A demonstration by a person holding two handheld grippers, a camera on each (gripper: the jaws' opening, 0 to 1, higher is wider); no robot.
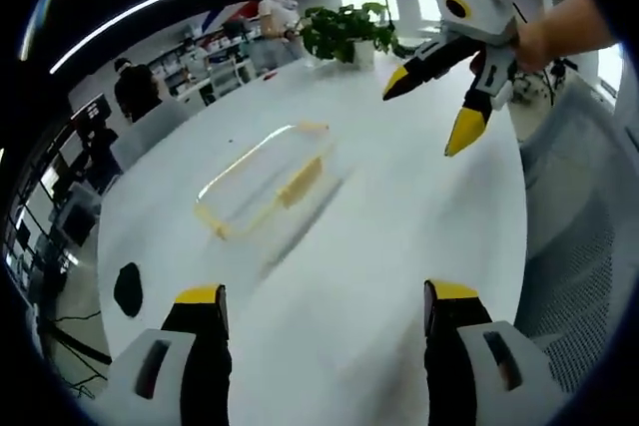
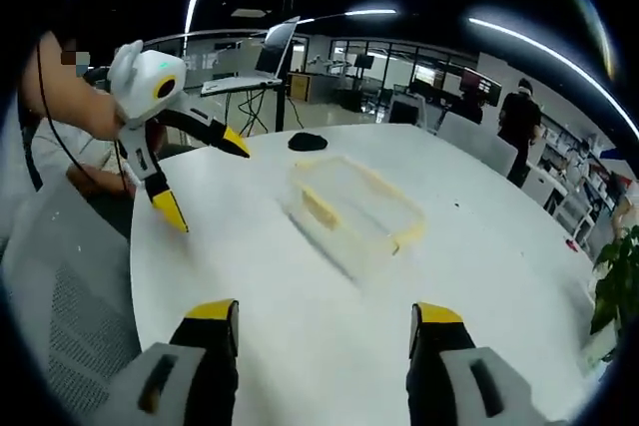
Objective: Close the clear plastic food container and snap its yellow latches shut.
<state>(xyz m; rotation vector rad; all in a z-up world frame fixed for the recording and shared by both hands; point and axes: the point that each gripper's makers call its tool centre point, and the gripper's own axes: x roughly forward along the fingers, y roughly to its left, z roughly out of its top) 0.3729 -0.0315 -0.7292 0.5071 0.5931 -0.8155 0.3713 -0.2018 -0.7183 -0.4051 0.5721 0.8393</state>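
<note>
Your left gripper (image 1: 324, 306) is wide open and holds nothing. Your right gripper (image 2: 324, 326) is open and holds nothing too. The clear container (image 1: 268, 187) sits on the white table (image 1: 399, 246), out in front of both, and neither one touches it. From the left it runs long and slanted, going up and to the right. It looks about as far from each gripper. A yellow latch (image 1: 300, 182) shows on its long side. Far behind it is a green plant (image 1: 344, 32).
</note>
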